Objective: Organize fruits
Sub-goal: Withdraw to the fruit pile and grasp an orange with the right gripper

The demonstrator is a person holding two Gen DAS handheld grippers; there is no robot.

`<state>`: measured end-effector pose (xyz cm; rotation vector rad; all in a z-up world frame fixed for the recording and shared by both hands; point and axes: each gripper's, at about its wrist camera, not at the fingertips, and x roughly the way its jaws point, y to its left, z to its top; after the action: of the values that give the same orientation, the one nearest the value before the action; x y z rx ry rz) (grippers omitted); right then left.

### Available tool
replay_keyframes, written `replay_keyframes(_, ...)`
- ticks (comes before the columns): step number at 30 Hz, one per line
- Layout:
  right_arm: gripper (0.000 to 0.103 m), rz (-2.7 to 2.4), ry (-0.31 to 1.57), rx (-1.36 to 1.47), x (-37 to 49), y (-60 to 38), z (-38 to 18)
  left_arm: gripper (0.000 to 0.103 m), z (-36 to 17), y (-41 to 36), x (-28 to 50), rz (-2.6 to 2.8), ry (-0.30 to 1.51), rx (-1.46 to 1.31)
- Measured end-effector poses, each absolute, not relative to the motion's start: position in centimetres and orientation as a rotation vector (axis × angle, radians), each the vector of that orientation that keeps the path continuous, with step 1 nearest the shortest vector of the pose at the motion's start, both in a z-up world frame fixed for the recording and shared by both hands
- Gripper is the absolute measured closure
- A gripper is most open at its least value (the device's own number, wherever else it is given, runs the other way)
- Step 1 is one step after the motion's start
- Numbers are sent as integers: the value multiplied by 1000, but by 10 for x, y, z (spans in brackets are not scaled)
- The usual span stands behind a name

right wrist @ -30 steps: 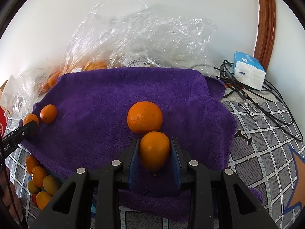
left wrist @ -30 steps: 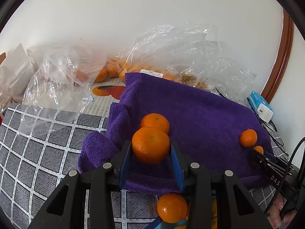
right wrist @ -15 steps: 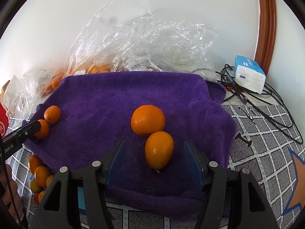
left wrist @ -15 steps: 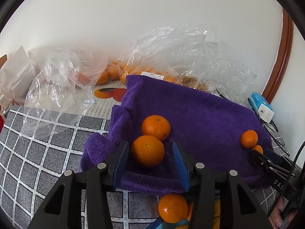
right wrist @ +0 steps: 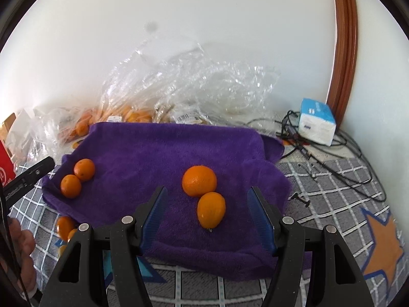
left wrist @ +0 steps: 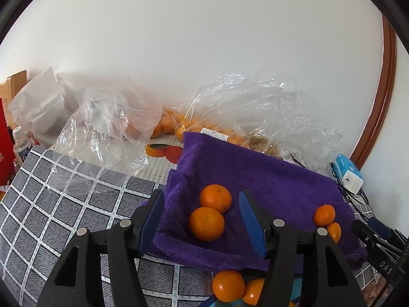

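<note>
Now two pairs of oranges are seen lying on the purple towel [right wrist: 179,148] spread over the table [right wrist: 340,189]. The left gripper [left wrist: 202,217] is held with its jaws opening, a mandarin [left wrist: 206,223] lying untouched between them. The right gripper [right wrist: 208,211] is kept spread, the oval orange [right wrist: 211,209] resting free between its jaws, touching a rounder orange [right wrist: 199,181].

towel [right wrist: 179,148]: plush cloth (matt) | bags [right wrist: 204,81]: glossy crinkled plastic
</note>
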<state>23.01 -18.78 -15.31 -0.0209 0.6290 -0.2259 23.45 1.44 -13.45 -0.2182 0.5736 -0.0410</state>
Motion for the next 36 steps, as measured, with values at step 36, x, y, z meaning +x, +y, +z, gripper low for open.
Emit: replay_keyframes(36, 58, 6, 831, -66, 193, -74, -214, 37, -168, 102, 160, 61, 735, -274)
